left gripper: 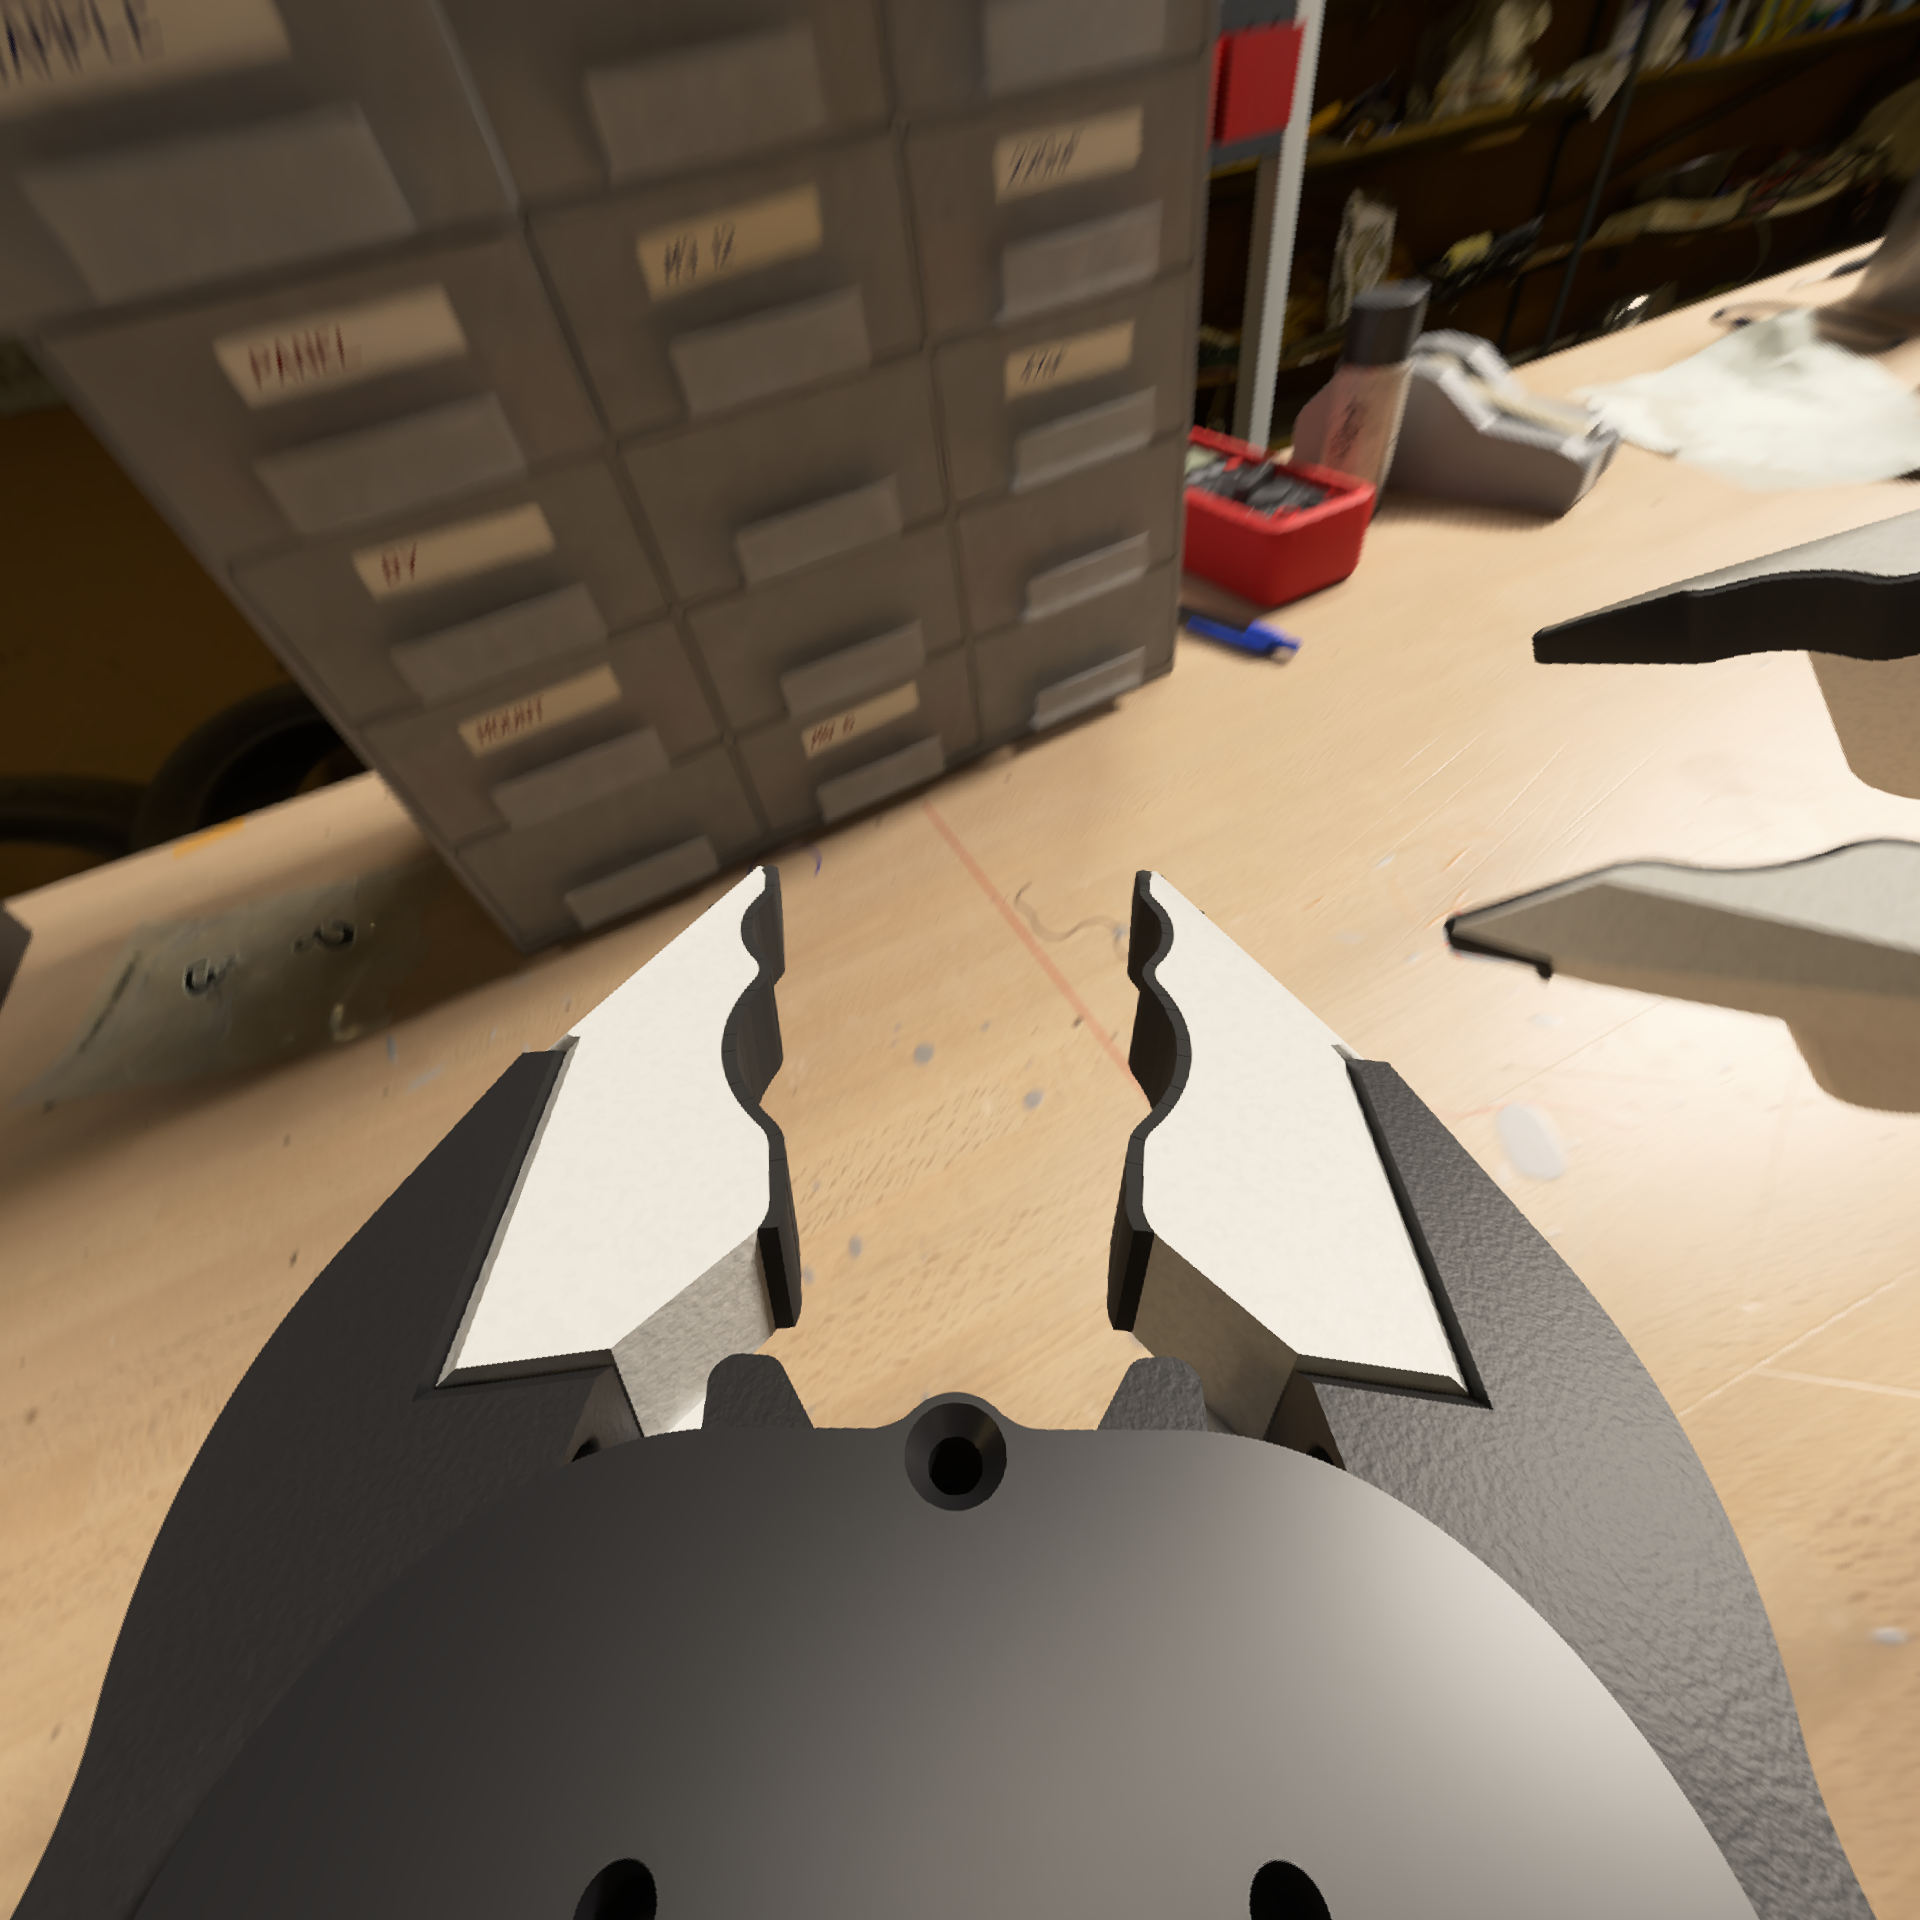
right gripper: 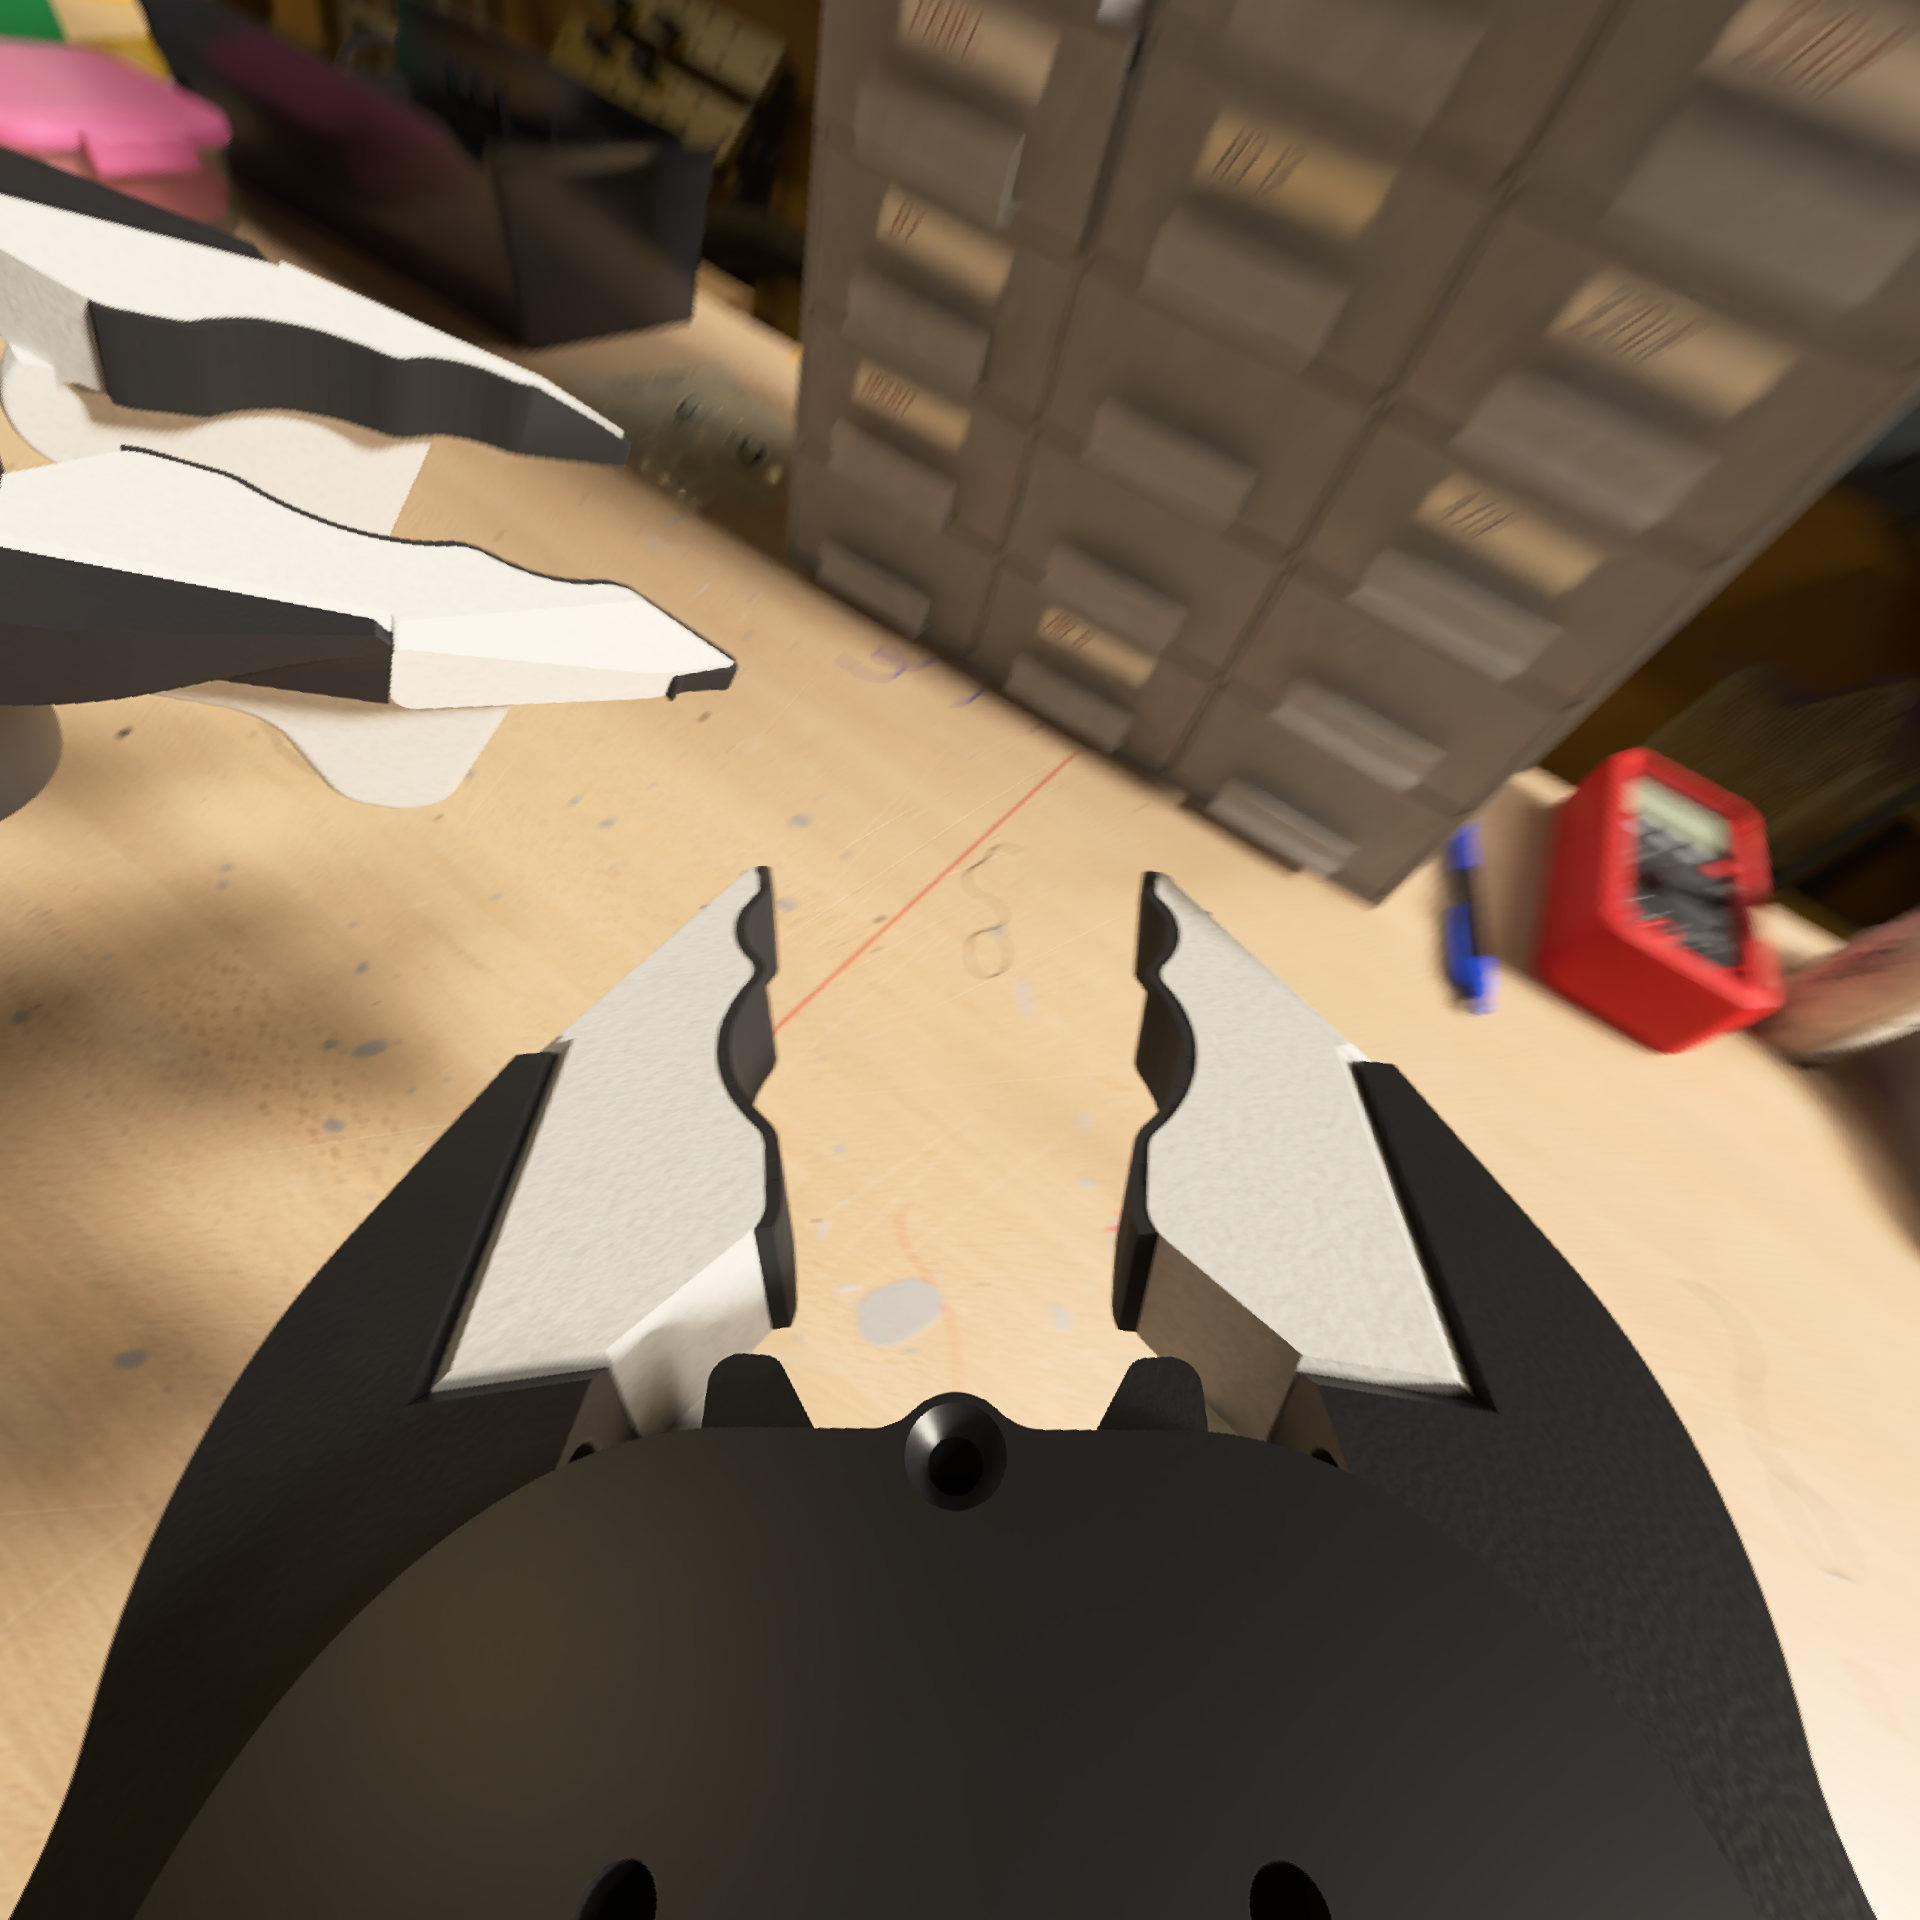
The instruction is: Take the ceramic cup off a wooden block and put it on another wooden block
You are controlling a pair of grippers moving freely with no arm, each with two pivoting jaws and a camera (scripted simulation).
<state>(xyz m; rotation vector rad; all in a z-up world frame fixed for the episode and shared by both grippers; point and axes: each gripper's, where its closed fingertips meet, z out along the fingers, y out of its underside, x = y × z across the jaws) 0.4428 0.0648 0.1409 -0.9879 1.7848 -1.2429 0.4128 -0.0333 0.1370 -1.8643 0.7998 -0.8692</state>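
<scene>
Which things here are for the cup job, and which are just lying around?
For the job:
left gripper, open and empty
right gripper, open and empty
No cup or wooden blocks in view.

Lying about:
grey drawer cabinet
red plastic bin
blue pen
light wooden table

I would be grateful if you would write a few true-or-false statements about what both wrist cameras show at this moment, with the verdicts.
1. The left gripper is open and holds nothing. True.
2. The right gripper is shut on a ceramic cup. False: it is open and empty, and no cup shows in either view.
3. A grey drawer cabinet stands on the wooden table. True.
4. The red bin lies to the left of the cabinet in the right wrist view. False: it lies to the right, with a blue pen between.
5. A wooden block sits between the left gripper's fingers. False: only bare table shows there.
</scene>
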